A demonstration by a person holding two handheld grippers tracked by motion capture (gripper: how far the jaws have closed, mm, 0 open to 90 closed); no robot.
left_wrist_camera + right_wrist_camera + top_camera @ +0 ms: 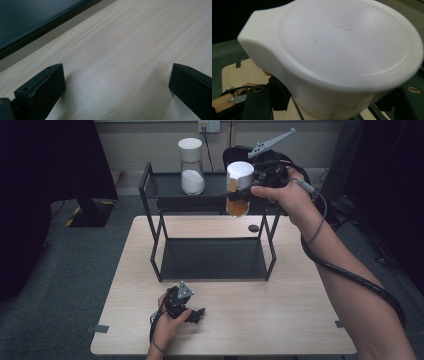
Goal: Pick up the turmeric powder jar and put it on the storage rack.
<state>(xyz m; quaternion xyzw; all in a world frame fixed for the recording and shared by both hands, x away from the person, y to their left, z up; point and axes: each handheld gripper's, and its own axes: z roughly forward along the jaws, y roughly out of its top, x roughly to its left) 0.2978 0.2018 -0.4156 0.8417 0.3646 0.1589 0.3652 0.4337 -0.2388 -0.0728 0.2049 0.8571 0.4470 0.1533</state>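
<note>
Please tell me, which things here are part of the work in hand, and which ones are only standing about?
Part of the work:
- jar with amber contents, white lid
- right gripper, shut on that jar
- black shelf rack

Standing about:
- jar with white powder on the rack's top shelf
- left gripper, open, resting on the table

A lab or office test room: 1 bare wooden table (280, 320) on grey carpet (65, 270), tape marks (101, 328) at its edge, a wall socket (209, 126), a black monitor stand (92, 210) with floor tape.
</note>
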